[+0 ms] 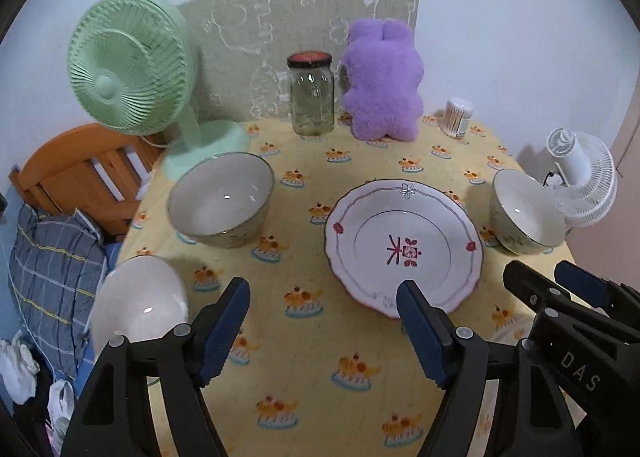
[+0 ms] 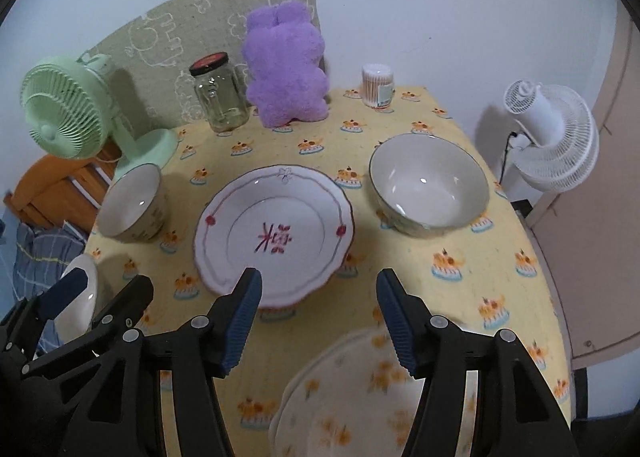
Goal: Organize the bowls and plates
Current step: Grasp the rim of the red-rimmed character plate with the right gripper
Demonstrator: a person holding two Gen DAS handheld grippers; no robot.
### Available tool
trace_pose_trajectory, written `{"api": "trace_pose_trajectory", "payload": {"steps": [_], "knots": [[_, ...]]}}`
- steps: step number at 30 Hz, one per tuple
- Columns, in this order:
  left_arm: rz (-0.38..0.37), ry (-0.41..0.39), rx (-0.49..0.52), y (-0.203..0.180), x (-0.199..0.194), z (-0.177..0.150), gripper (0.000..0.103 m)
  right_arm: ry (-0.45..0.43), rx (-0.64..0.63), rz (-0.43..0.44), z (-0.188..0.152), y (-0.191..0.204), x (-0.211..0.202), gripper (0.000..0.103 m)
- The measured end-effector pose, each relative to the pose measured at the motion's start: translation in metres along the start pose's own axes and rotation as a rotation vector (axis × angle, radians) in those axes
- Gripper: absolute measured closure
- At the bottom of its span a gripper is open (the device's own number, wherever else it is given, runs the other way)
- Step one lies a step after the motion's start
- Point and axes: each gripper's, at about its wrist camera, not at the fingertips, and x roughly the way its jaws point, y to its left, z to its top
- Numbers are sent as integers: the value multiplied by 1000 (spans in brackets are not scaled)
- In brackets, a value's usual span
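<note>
A white plate with red markings (image 1: 404, 245) (image 2: 274, 233) lies mid-table. One grey bowl (image 1: 222, 203) (image 2: 134, 203) stands to its left, another (image 1: 524, 213) (image 2: 430, 185) to its right. A plain white bowl (image 1: 140, 303) (image 2: 82, 295) sits at the left table edge. A clear glass plate (image 2: 360, 389) lies at the near edge under my right gripper. My left gripper (image 1: 324, 331) is open and empty, its right finger over the plate's near rim. My right gripper (image 2: 320, 319) is open and empty, just in front of the plate.
On the yellow tablecloth (image 1: 312, 357), at the back, stand a green fan (image 1: 128, 65), a glass jar (image 1: 312, 93), a purple plush (image 1: 382, 81) and a cotton-swab tub (image 1: 458, 117). A white fan (image 1: 580, 177) stands right of the table. A wooden chair (image 1: 80, 173) is left.
</note>
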Motion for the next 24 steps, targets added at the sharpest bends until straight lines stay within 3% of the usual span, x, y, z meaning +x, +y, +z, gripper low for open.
{"api": "trace_pose_trajectory", "payload": {"steps": [7,11,16,18,24], "knots": [[40,62,-19,-10,52,10,29,51,0,6,20,-10,56,40],[42,116,-37,-16,82,9,36,111,14,22,19,-13,89,40],[14,169,-63,-22,111,8,45,139,-5,16,17,-11,114,48],[-13,191,-68,-25,117,9,54,140,-12,0,17,-10,120,51],[8,196,-47,-35,120,9,58,169,-29,-5,17,-12,134,59]]}}
